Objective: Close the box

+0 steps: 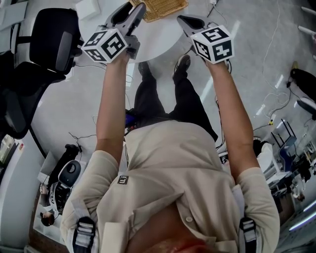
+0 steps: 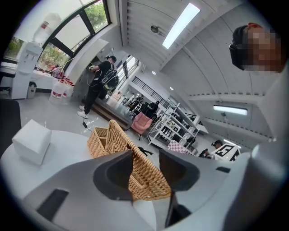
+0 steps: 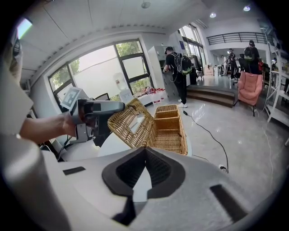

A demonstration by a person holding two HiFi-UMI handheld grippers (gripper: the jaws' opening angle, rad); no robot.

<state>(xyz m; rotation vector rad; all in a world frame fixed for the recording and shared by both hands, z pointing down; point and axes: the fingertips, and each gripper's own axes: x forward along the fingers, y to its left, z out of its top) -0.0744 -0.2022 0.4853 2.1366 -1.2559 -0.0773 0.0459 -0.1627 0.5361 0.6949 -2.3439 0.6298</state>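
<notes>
An open wicker box [image 3: 169, 131] stands on a round white table [image 1: 163, 42], its body [image 2: 101, 140] at the far side. Its hinged lid [image 3: 133, 124] is tilted up about halfway. My left gripper [image 2: 145, 155] is shut on the free edge of the lid [image 2: 140, 176], and the wicker fills the gap between its pads. The right gripper view shows that left gripper [image 3: 115, 113] at the lid's upper left corner. My right gripper [image 3: 145, 151] is shut with nothing in it, hanging short of the box. In the head view both grippers [image 1: 138, 10] [image 1: 183, 20] reach toward the box [image 1: 160, 7].
A white block [image 2: 31, 142] lies on the table left of the box. A black office chair [image 1: 49, 39] stands at the left. A cable [image 3: 207, 131] runs over the floor beyond the table. A person in black [image 3: 176, 67] stands far off by the windows.
</notes>
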